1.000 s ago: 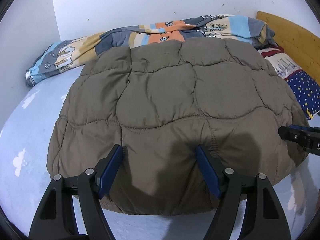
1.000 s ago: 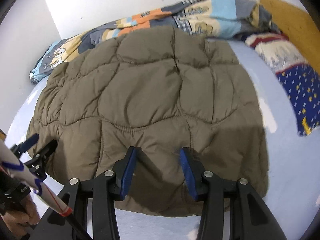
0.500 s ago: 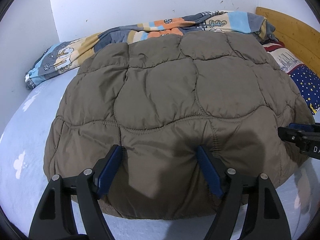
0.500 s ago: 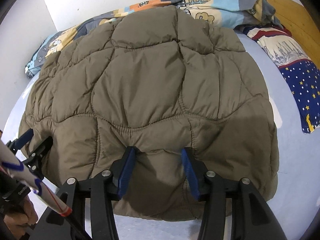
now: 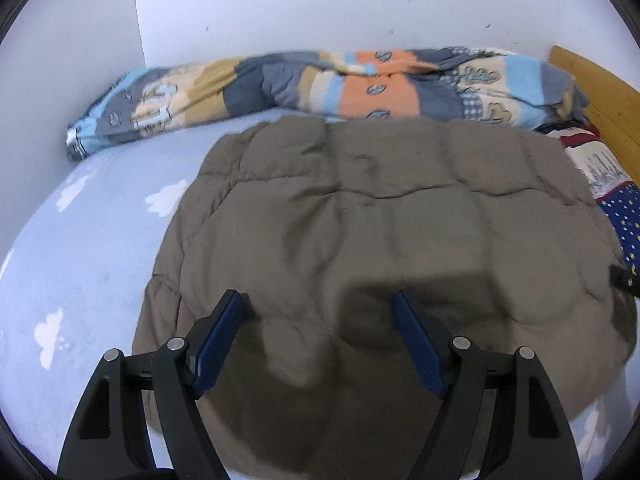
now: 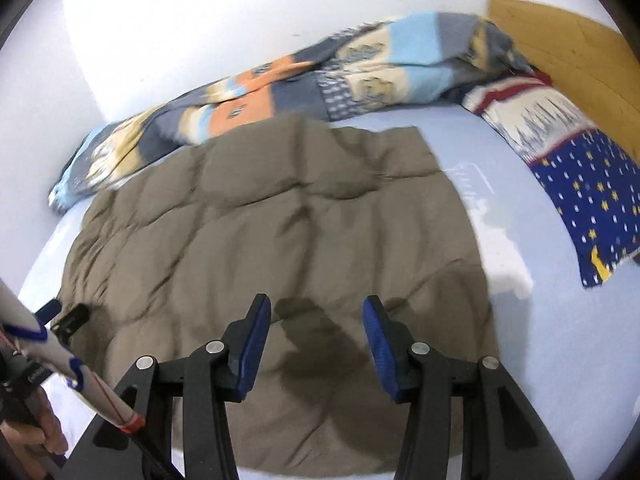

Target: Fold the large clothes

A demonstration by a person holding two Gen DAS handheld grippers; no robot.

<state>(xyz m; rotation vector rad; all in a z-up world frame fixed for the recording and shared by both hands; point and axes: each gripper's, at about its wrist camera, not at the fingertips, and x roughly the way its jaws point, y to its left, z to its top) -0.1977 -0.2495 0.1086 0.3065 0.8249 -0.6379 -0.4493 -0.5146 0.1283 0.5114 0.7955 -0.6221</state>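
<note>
Patchwork blanket (image 5: 320, 84) bunched along white wall (image 5: 320, 8), star-print pillow (image 6: 580, 184) beside wooden headboard (image 6: 560, 44), cloud-print sheet (image 5: 80, 240)

Both wrist cameras look steeply down along their fingers, close over the bed (image 5: 80, 248). They share the brown quilted jacket (image 5: 380, 220) and the patterned blanket (image 6: 280, 84) by the wall.

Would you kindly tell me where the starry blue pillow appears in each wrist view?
Left wrist: starry blue pillow at the far right edge, mostly cut off.
Right wrist: pillow upper right, beside the brown quilted jacket.
Shared landmark: the patchwork blanket along the wall.
</note>
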